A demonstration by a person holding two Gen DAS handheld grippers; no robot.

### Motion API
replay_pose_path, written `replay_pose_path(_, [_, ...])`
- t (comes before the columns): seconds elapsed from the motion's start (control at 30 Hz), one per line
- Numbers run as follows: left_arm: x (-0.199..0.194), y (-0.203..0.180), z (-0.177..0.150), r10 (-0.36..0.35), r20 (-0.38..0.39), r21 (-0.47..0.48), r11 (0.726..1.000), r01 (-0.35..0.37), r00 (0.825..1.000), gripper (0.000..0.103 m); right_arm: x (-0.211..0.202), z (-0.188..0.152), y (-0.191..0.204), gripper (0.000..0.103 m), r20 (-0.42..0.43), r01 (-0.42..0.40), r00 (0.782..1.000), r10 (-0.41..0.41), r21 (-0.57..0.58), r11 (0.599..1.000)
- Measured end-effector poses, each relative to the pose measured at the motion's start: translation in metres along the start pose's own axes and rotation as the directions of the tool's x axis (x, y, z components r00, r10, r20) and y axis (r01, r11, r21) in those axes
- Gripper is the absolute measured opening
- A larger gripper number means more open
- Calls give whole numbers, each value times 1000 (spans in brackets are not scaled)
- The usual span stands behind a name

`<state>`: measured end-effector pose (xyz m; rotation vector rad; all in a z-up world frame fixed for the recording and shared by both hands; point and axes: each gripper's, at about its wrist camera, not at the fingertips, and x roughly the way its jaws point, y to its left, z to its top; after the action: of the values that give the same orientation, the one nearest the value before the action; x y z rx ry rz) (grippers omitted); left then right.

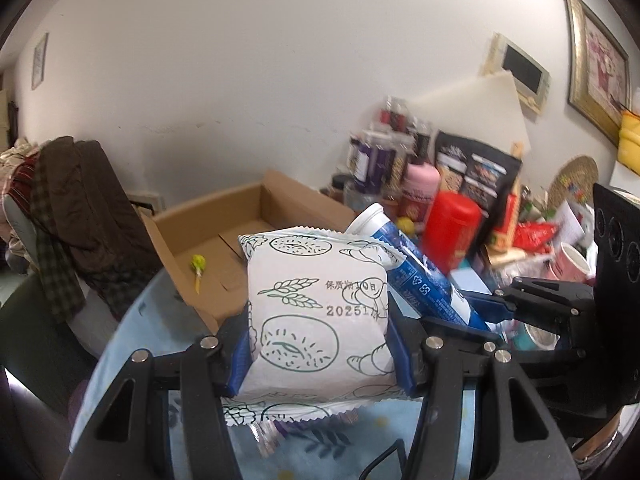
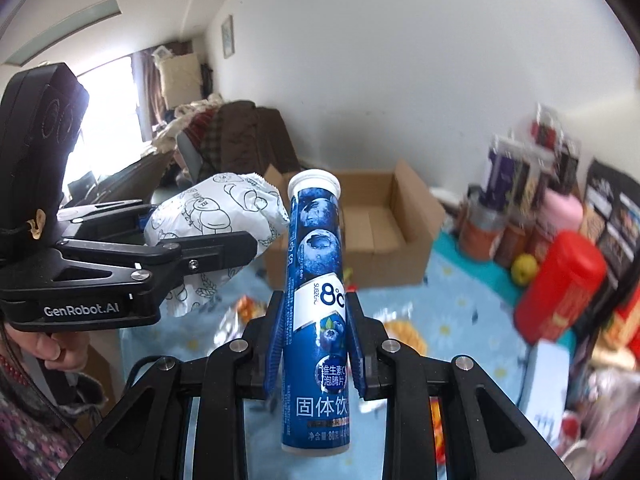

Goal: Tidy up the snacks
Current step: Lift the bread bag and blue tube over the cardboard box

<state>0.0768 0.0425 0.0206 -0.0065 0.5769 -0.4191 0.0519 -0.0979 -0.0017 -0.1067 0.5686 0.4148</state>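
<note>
My left gripper (image 1: 318, 354) is shut on a white snack packet (image 1: 316, 316) printed with green bread drawings, and holds it up off the table. In the right wrist view the same white packet (image 2: 212, 224) shows at left in the left gripper (image 2: 224, 256). My right gripper (image 2: 314, 344) is shut on a blue tube (image 2: 316, 312) with blueberry pictures and a white cap, held upright. The blue tube (image 1: 420, 276) leans just right of the packet in the left wrist view. An open cardboard box (image 1: 224, 240) (image 2: 376, 224) lies behind both on the table.
A small green lollipop (image 1: 197, 266) lies in the box. A red canister (image 1: 452, 236) (image 2: 560, 292), a pink bottle (image 1: 420, 180), dark bags, jars and a yellow fruit (image 2: 524, 268) crowd the right side. The blue floral tablecloth (image 2: 440, 320) carries a few loose wrappers. Coats hang over a chair (image 1: 76, 208).
</note>
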Motion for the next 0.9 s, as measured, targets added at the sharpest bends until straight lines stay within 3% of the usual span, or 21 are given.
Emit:
replay_pose_path(0.37, [24, 36, 56, 61, 78, -7, 998, -61, 995, 55, 40, 61, -6, 28, 67, -6, 998, 9, -46, 999])
replay_pose_path(0.6, [54, 65, 90, 103, 113, -7, 995, -103, 988, 55, 76, 100, -8, 28, 82, 36, 996, -28, -89, 995])
replay_pose_path(0.9, [97, 102, 117, 153, 80, -6, 988, -153, 985, 55, 134, 138, -9, 28, 45, 65, 997, -60, -128, 990])
